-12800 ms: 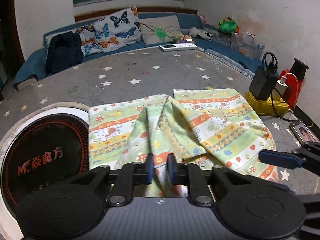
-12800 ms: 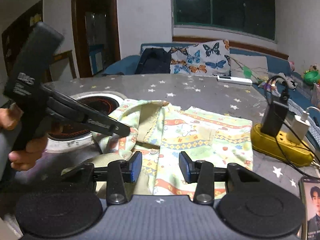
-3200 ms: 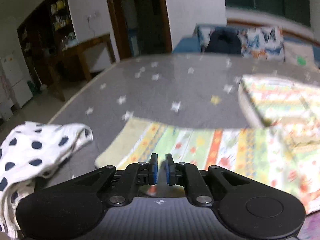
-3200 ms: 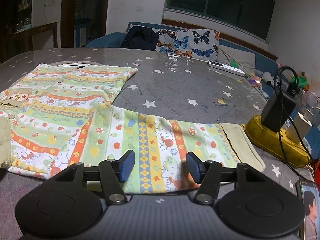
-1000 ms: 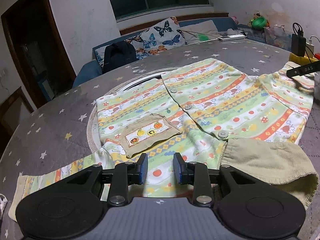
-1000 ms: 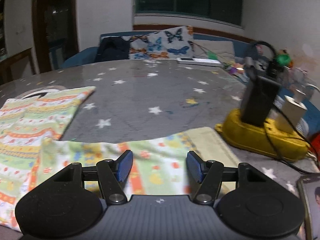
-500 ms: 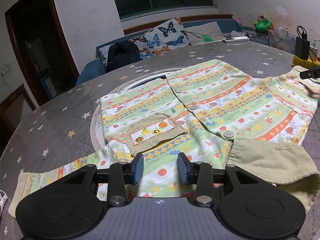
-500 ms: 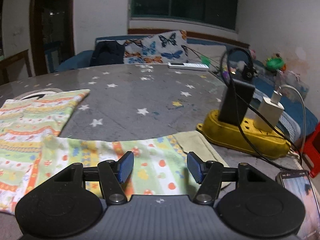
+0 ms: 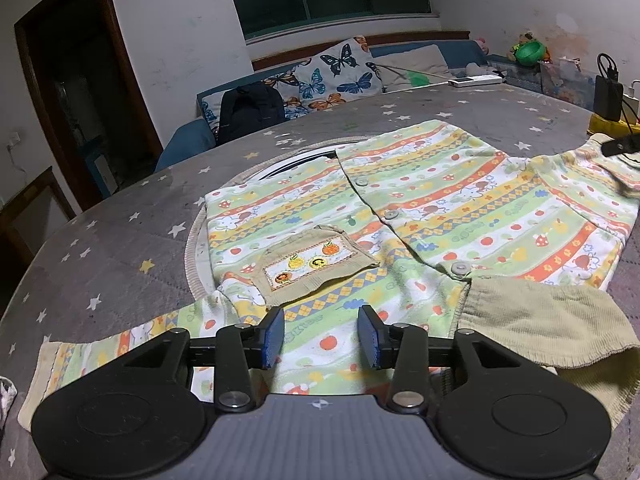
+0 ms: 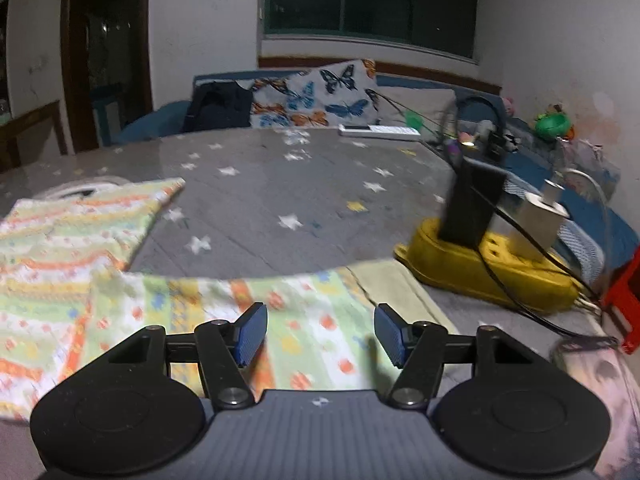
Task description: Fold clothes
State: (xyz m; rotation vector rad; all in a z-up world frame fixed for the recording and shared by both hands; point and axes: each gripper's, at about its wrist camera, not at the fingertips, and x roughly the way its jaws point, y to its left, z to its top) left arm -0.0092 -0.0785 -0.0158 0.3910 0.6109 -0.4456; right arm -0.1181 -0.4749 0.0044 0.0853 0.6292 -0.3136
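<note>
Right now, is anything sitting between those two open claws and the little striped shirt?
Nothing visible: the left gripper hovers open over the shirt, the right gripper over its sleeve.

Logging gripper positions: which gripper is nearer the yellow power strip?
Right. The right gripper hovers over the sleeve cuff beside the yellow power strip; the left gripper sits at the shirt's collar end.

One striped shirt, two hand-held grippers, one yellow power strip, one butterfly pillow.

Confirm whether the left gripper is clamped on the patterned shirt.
No. The left gripper is open, its blue fingers spread apart above the patterned shirt, holding nothing.
</note>
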